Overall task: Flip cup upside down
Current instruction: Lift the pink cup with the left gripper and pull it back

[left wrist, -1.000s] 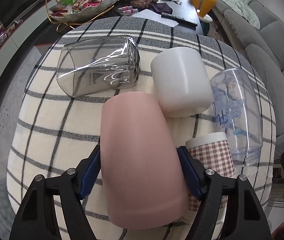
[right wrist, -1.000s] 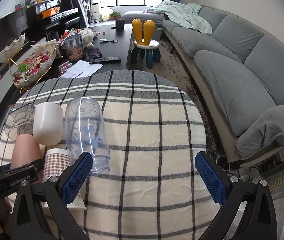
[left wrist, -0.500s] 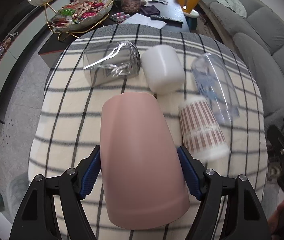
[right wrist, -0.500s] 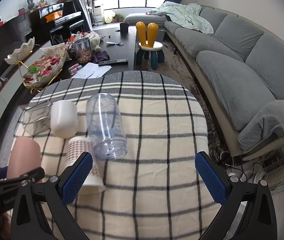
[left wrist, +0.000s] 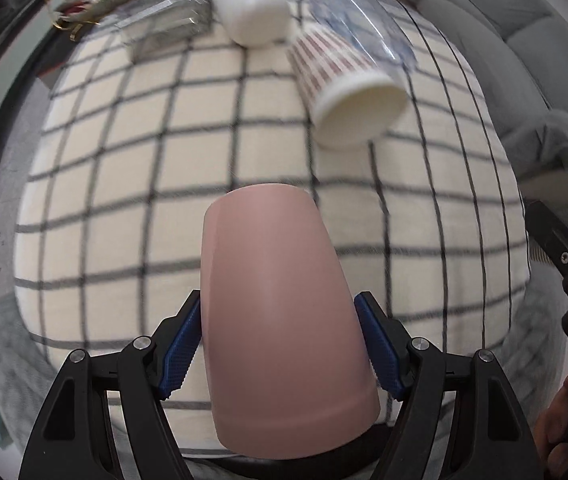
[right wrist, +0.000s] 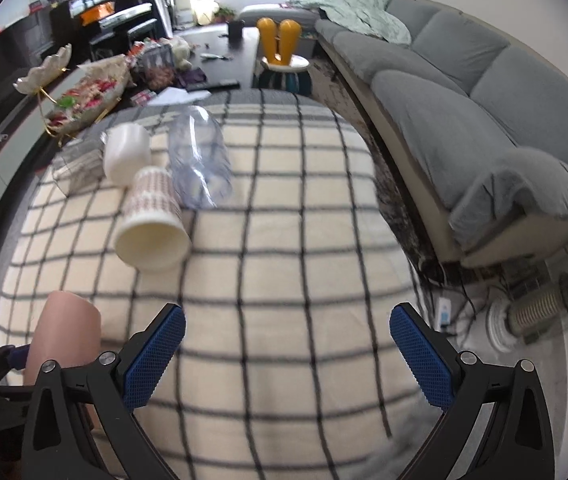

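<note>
My left gripper (left wrist: 279, 350) is shut on a pink cup (left wrist: 279, 320), its blue pads pressing both sides. The cup is held lifted over the near part of the checked tablecloth (left wrist: 131, 160), its closed flat end pointing away from the camera. The pink cup also shows at the lower left of the right wrist view (right wrist: 65, 336). My right gripper (right wrist: 288, 354) is open and empty above the cloth, to the right of the left one.
Several cups lie on their sides at the far end of the table: a checked paper cup (left wrist: 344, 80), a white cup (left wrist: 251, 12), a clear printed cup (left wrist: 360, 20) and a clear glass (left wrist: 167, 28). A grey sofa (right wrist: 464, 92) stands to the right, a candy dish (right wrist: 87, 96) beyond the table.
Both grippers have pulled back and up from the row of cups. The pink cup has come away from the other cups, held in my left gripper.
</note>
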The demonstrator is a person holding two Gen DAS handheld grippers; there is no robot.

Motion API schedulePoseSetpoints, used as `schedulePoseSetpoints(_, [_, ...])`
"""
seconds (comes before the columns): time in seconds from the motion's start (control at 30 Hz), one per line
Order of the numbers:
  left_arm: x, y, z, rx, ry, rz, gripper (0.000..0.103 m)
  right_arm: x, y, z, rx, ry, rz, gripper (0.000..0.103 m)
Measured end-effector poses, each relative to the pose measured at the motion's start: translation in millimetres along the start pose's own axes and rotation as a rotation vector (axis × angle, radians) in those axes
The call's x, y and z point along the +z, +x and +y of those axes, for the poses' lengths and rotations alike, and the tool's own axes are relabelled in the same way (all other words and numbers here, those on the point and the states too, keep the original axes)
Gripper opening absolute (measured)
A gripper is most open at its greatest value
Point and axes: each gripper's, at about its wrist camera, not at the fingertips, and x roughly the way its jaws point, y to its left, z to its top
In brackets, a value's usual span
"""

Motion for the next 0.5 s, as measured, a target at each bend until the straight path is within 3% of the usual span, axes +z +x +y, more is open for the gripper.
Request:
schedulePoseSetpoints(0.33, [-7, 13, -10, 0.001, 0.03, -0.009, 0.075, -14, -4, -15, -0.023, 0.022, 0.004, 0.103])
schedulePoseSetpoints(0.43, [-8, 12, -9, 0.001, 0.033, -0.013, 0.091, -14, -6, -17, -0.021, 0.023, 0.002, 0.103])
schedulePoseSetpoints(0.5, [-9, 10, -9, -0.006, 0.029, -0.02, 0.092, -14, -7, -18, -0.02, 0.023, -0.002, 0.103])
